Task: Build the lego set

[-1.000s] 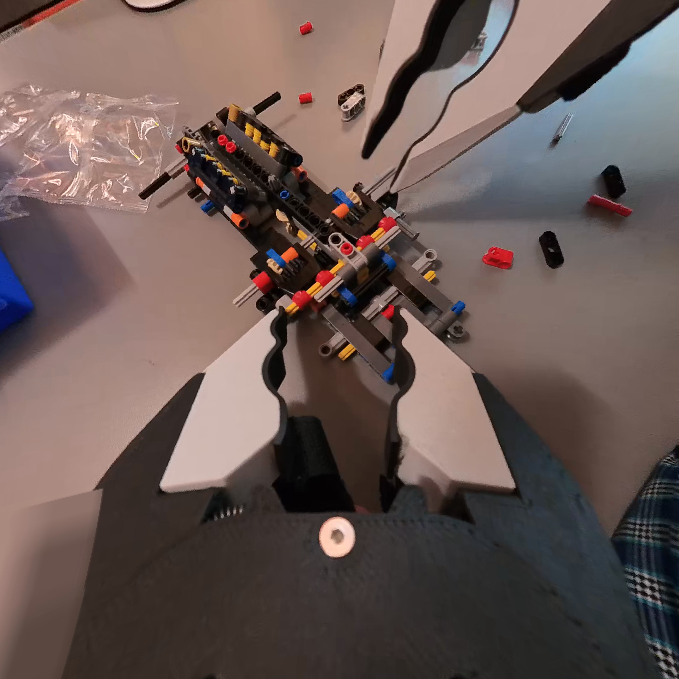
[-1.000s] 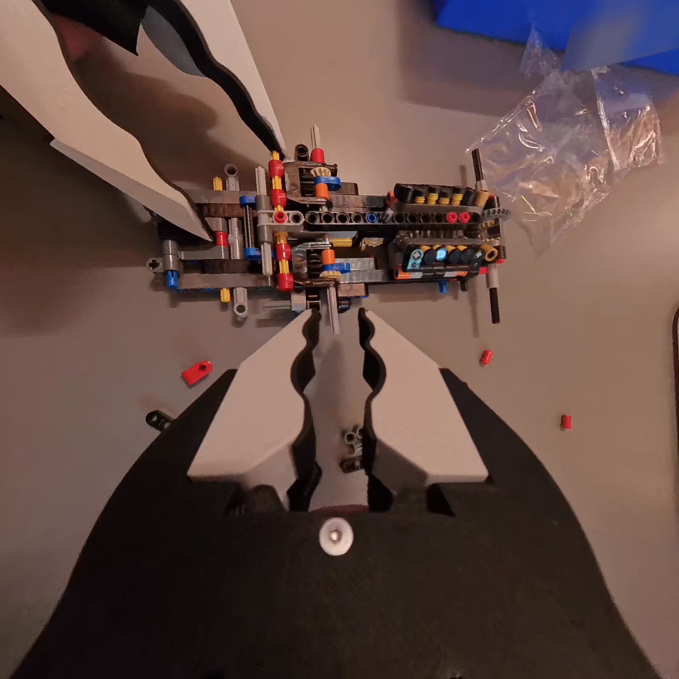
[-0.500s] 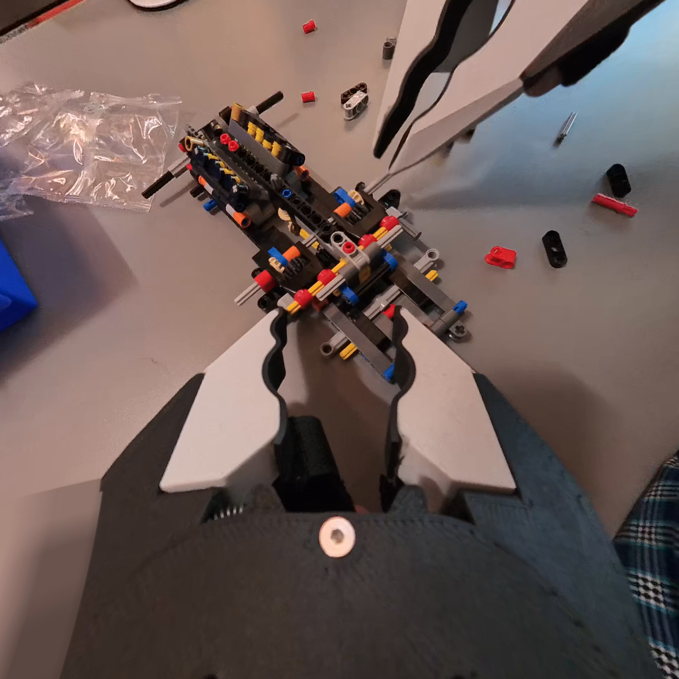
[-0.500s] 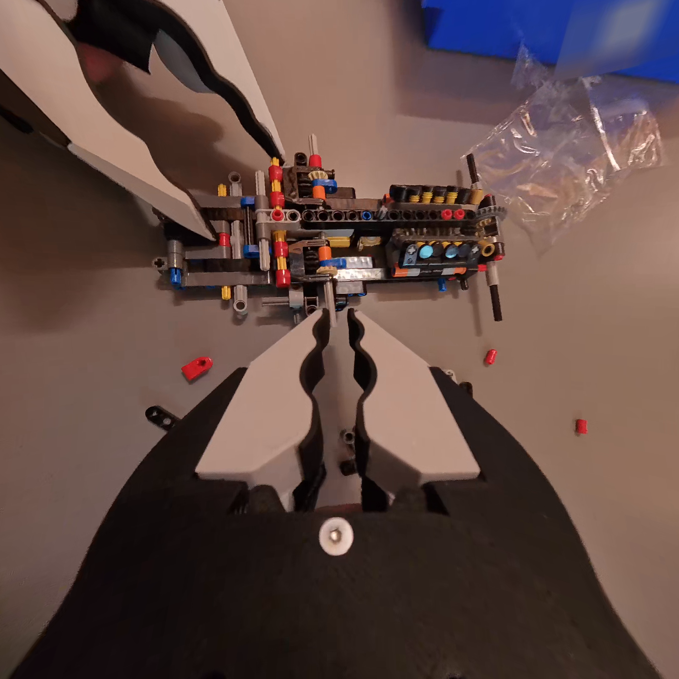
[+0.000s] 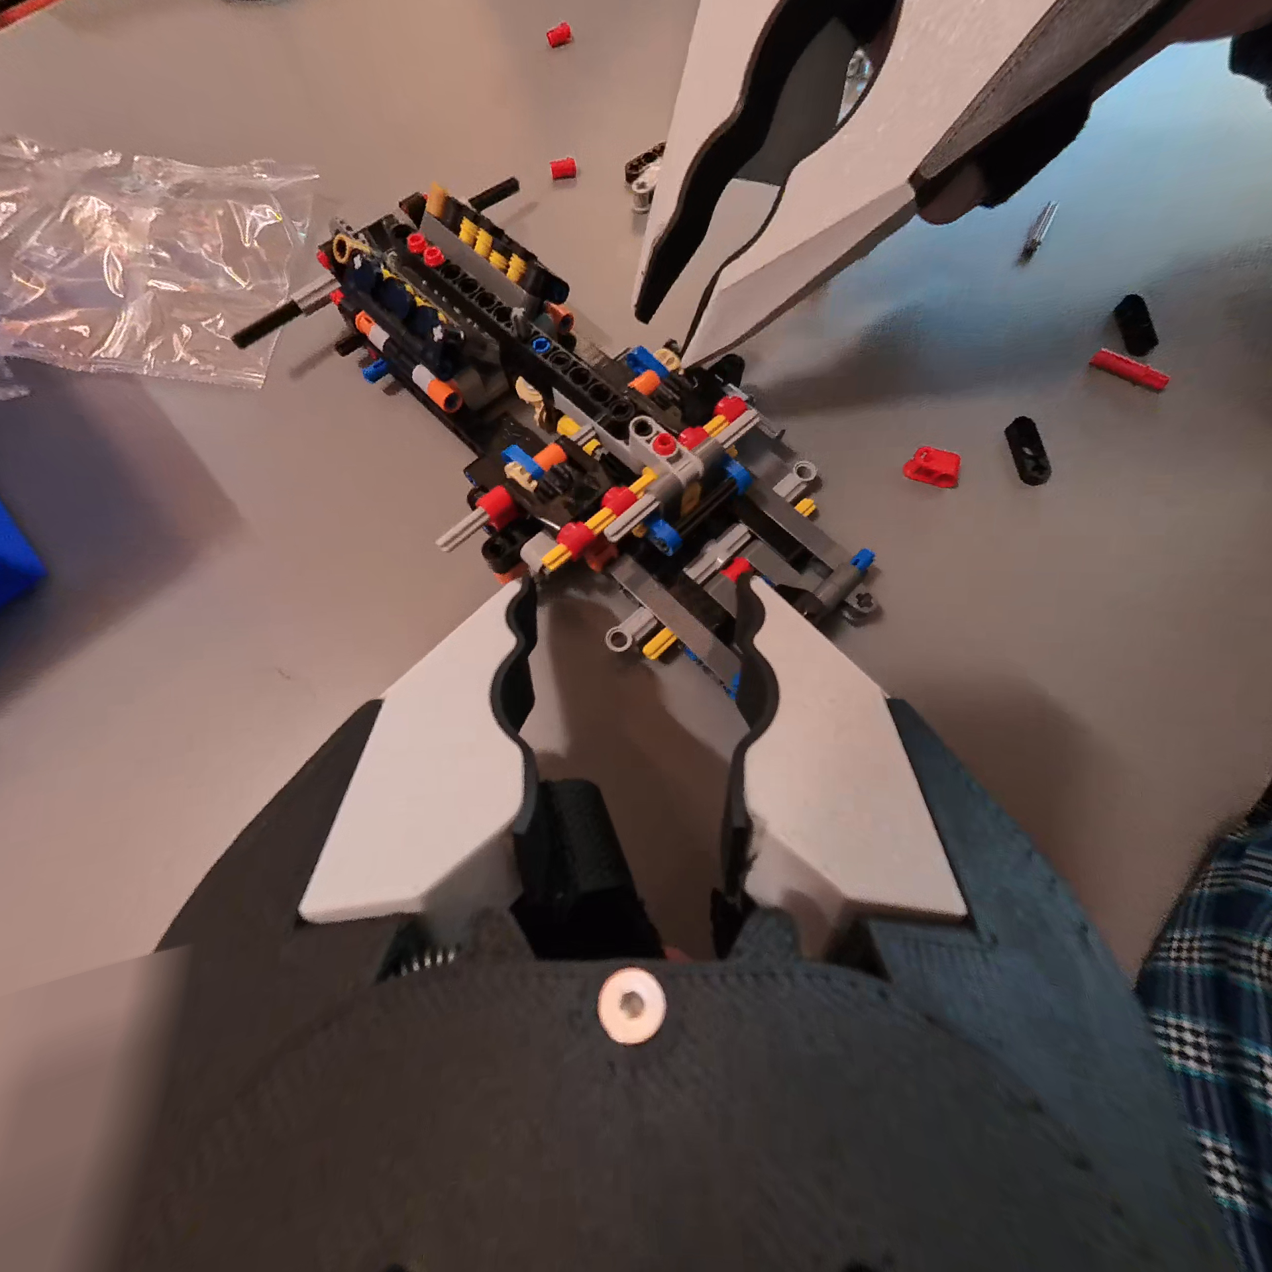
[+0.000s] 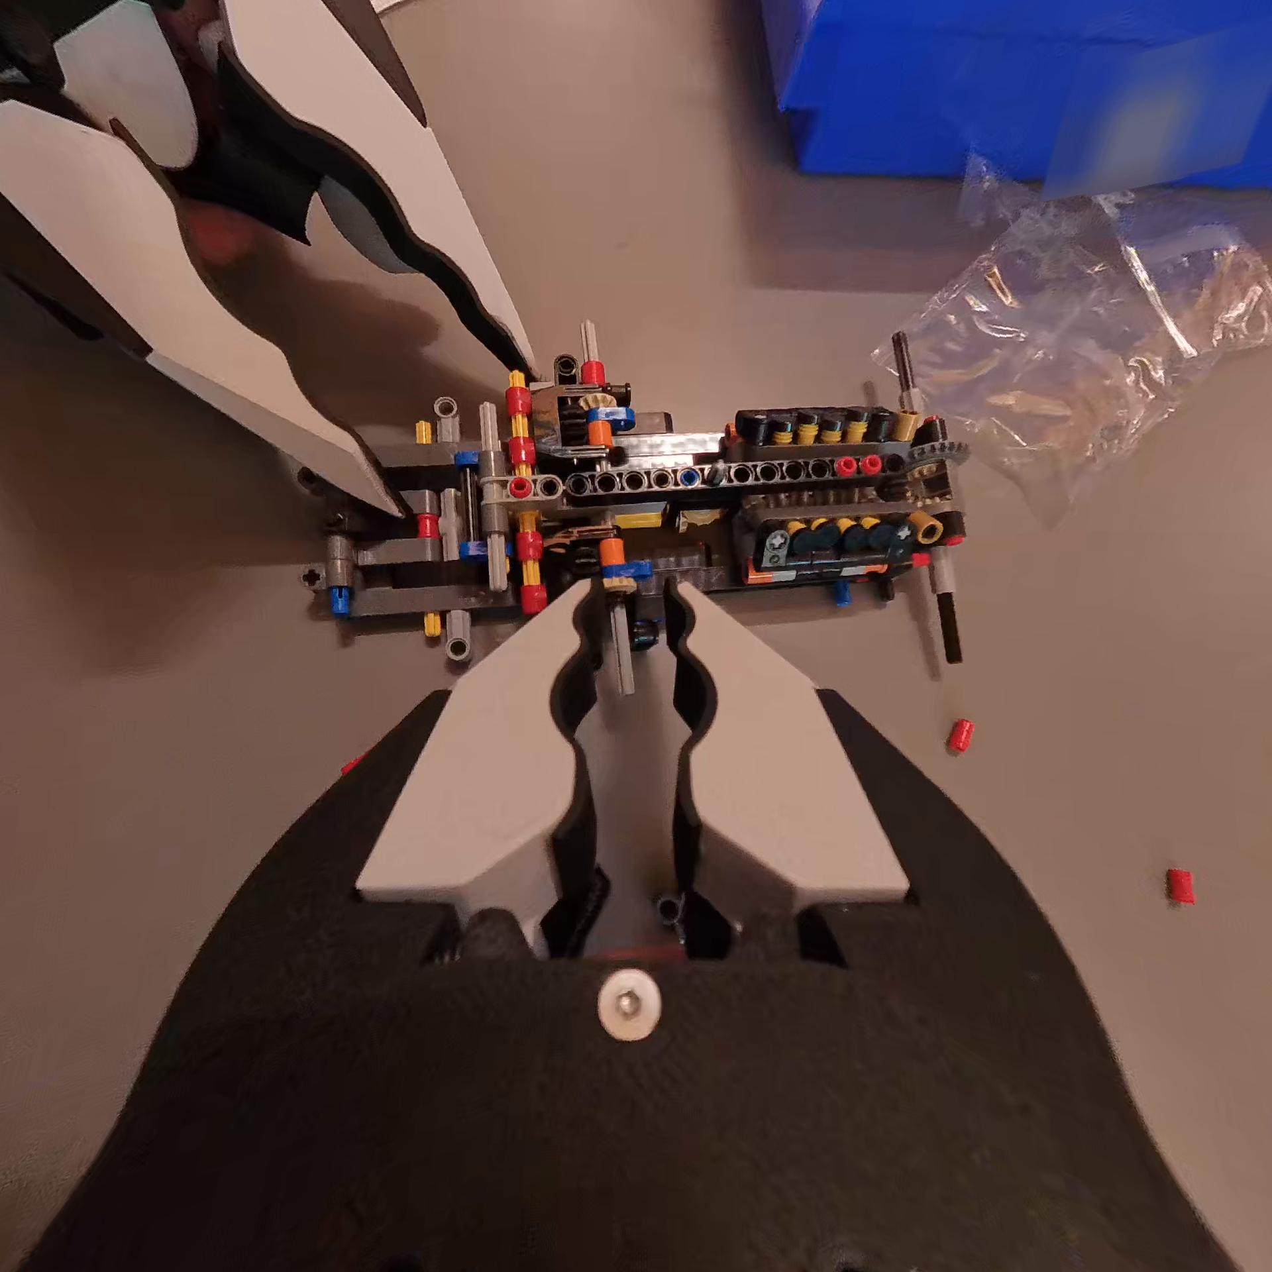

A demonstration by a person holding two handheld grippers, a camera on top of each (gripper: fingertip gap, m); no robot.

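The long lego chassis point(image 5: 523, 330) lies on the grey table, black and grey with red, yellow and blue pins; it also shows in the right wrist view point(image 6: 688, 478). My left gripper point(image 5: 637, 592) is open, its tips resting at the chassis's rear end; it shows at the upper left of the right wrist view point(image 6: 467, 444). My right gripper point(image 6: 633, 599) is open a little. Its fingers straddle a grey axle point(image 6: 621, 654) that sticks out of the chassis's side, with gaps on both sides. It also shows in the left wrist view point(image 5: 671, 337).
A clear plastic bag point(image 5: 138, 261) point(image 6: 1074, 330) and a blue bin point(image 6: 963, 82) lie beyond the chassis's far end. Loose parts are scattered about: a red connector point(image 5: 930, 467), black pins point(image 5: 1027, 451), a red axle point(image 5: 1129, 369), red bushes point(image 6: 959, 735). A plaid sleeve point(image 5: 1225, 1032) is at the right edge. My hands' fingertips stand some 7 cm from each other.
My right gripper has moved forward to the chassis and opened slightly after narrowing, so the grey axle now lies between its fingers. My left gripper has stayed put.
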